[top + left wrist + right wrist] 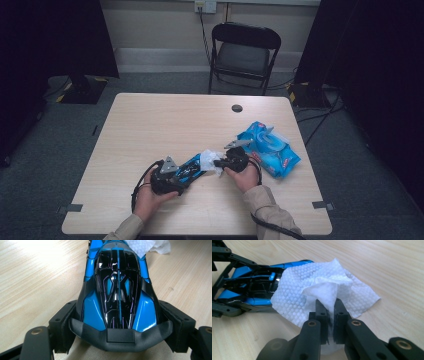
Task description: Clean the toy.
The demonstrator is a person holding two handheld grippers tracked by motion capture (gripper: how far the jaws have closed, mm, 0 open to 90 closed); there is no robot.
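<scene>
Wiping is the step in hand, judged from how things lie: my left gripper (186,173) clamps the toy car (189,170) across its rear, one pad on each flank, while my right gripper (221,162) is clenched on a bunched fold of the wet wipe (210,159).

To do it well, I judge the left clamp must hold firm so the car does not skid on the table (165,120). The wipe should be drawn along the body's length, kept flat on the shell and not dragged off its nose. The right pinch sits on a thin gather of cloth, which could slip under hard pulling, so light pressure is advised.

Car: it lies near the table's front edge, between my two hands, nose toward the right gripper. Its body is glossy blue with black panels and a dark rear bumper. The wipe, white and dimpled, drapes over the nose end, touching it.

Wipe packet (270,146): blue, just beyond my right hand (245,176).
</scene>
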